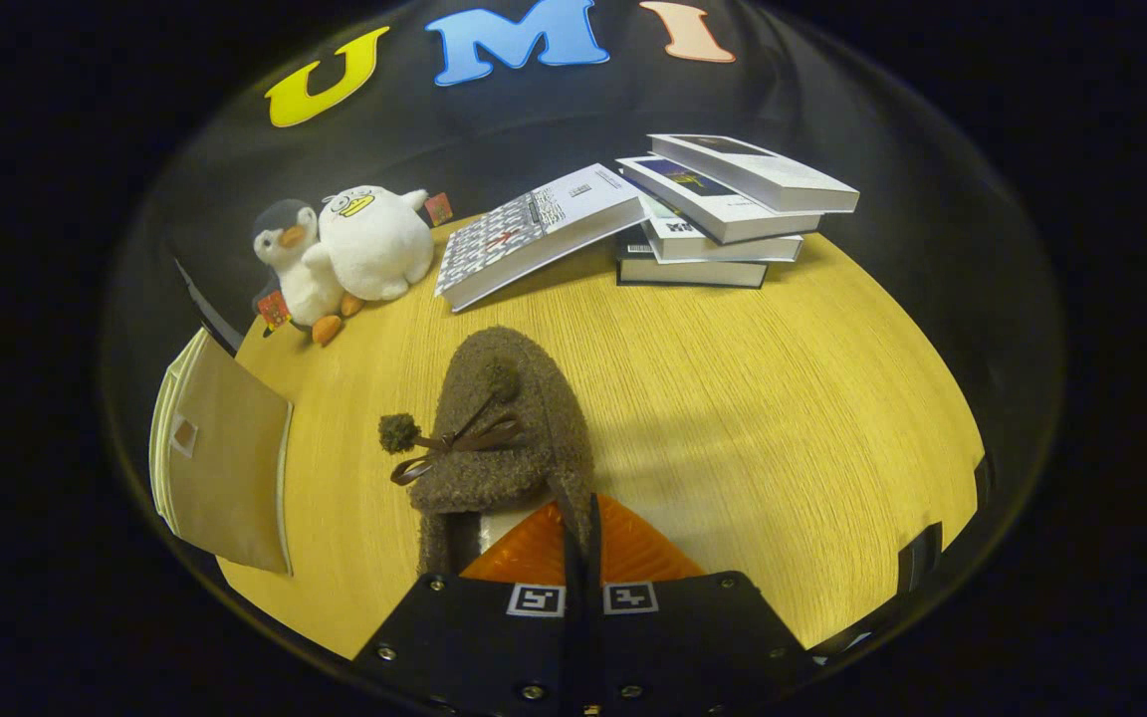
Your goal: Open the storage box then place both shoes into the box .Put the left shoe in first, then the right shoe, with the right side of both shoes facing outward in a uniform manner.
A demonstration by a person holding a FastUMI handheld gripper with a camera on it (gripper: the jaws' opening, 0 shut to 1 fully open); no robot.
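- Now the fingers (581, 543) are pinched nearly together on the heel rim of the brown fuzzy slipper (504, 428), toe pointing away over the table (783, 418).
- Keep that pinch firm and the shoe level while carrying it.
- Head left toward the beige storage box (225, 463).

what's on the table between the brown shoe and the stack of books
Nothing: in the gripper view the stretch of wooden table from the brown fuzzy shoe, pinched at its edge by the gripper, to the stack of books is bare.
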